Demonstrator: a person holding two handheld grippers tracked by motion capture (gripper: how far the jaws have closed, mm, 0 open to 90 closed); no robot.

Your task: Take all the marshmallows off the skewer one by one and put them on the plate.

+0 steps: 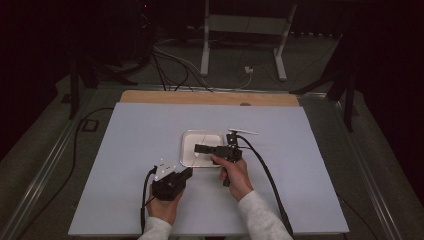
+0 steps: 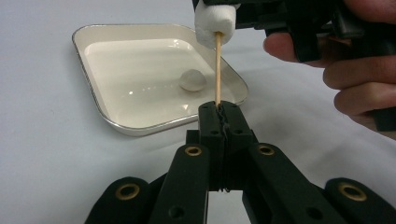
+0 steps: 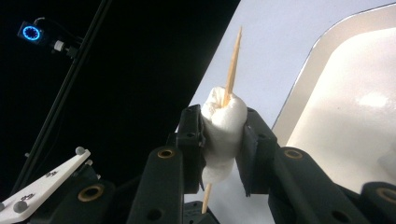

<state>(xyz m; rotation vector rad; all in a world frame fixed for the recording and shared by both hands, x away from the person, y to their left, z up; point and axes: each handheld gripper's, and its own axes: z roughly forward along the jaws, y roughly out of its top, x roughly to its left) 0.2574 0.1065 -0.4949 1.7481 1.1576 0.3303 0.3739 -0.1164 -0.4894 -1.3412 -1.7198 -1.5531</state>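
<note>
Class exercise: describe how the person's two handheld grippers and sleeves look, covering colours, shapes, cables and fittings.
Both the left gripper and the right gripper are black, with two blocky jaws on linked bars pinned by brass-coloured rings. The left one carries a pale three-cornered plate on top. A black cable trails from the right one. The sleeves are light grey-white.

The room is dim, with near-black walls at the back and sides. A pale lavender-grey rectangular tabletop sheet (image 1: 150, 130) lies over a light wooden board (image 1: 210, 98), whose far edge shows as a tan strip. Beyond it, on the grey floor (image 1: 310, 55), stands a white metal frame with two legs (image 1: 205, 45). Black and white cables (image 1: 170, 62) trail across that floor. Dark stand legs (image 1: 75, 80) rise at the left and right. In the right gripper view, a small blue ring light (image 3: 31, 32) glows on a black pole.
</note>
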